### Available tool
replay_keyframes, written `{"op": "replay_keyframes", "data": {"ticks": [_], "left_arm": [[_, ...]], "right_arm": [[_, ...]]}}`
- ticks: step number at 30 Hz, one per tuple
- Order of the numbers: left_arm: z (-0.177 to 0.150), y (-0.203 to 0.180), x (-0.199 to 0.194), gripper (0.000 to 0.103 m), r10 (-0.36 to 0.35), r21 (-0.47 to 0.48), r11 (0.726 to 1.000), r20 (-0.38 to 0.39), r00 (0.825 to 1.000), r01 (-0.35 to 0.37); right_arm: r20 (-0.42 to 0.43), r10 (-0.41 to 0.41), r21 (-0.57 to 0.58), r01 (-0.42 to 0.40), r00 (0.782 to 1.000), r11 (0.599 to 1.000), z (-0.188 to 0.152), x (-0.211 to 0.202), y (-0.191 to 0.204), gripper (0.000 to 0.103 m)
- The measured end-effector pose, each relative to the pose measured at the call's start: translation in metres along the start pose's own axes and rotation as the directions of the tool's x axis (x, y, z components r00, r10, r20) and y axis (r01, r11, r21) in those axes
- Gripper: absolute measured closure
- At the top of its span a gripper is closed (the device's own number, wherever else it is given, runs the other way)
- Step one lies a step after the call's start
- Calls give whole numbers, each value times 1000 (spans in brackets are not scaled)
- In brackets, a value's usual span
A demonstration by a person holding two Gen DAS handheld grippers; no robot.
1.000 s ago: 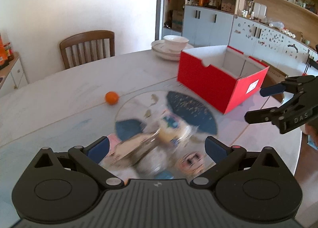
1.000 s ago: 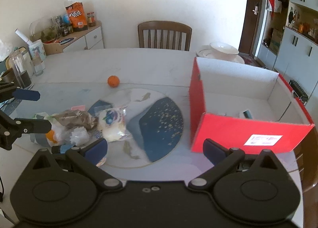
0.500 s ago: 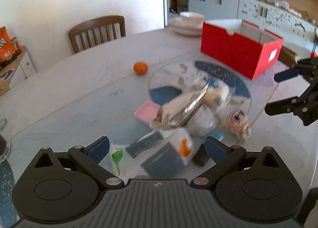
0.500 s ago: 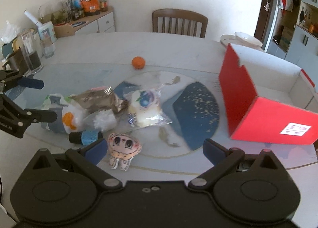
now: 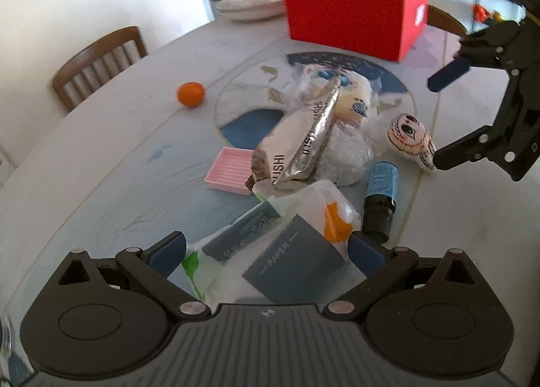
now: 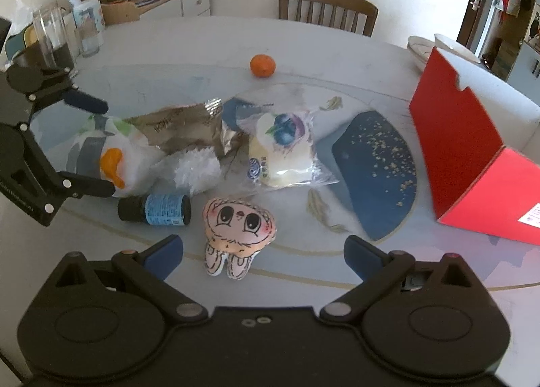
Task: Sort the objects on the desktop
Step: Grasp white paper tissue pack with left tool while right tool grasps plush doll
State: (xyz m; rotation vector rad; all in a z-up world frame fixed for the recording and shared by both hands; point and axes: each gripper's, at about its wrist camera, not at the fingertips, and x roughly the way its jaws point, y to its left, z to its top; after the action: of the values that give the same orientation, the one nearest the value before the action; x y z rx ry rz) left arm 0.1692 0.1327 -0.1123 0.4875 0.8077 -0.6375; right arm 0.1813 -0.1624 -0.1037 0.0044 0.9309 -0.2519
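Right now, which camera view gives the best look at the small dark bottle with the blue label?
The right wrist view: the bottle lies side-on, unobstructed, cap to label, beside the plush toy. In the left wrist view the bottle is seen end-on and foreshortened, its cap end close beside the tissue pack.

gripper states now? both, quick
Left gripper: open, holding nothing, fingers either side of the white tissue pack.
Right gripper: open, empty, the plush toy lies between its fingertips.
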Motion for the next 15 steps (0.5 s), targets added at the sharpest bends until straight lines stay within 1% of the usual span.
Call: {"op": "replay_keyframes", "data": {"ticks": [3, 6, 9, 13, 15], "left_arm": [[3, -3, 9, 0, -20, 50, 999, -21, 1000, 21], [5, -2, 16, 0, -41, 60, 997, -32, 999, 43], [7, 1, 22, 0, -87, 16, 996, -38, 995, 87], [6, 8, 27, 0, -130, -58, 990, -48, 990, 127], [5, 11, 27, 0, -132, -89, 988, -48, 990, 128]], "right_arm": [[-12, 1, -5, -1, 1000, 1000, 2, 7, 3, 3], [-18, -6, -9, 6, 1000, 1000, 3, 13, 4, 4], [-32, -7, 7, 7, 999, 1000, 6, 21, 2, 7], [-47, 2, 26, -1, 999, 1000, 7, 28, -2, 11], [-50, 6, 34, -4, 999, 999, 7, 30, -3, 11]]}}
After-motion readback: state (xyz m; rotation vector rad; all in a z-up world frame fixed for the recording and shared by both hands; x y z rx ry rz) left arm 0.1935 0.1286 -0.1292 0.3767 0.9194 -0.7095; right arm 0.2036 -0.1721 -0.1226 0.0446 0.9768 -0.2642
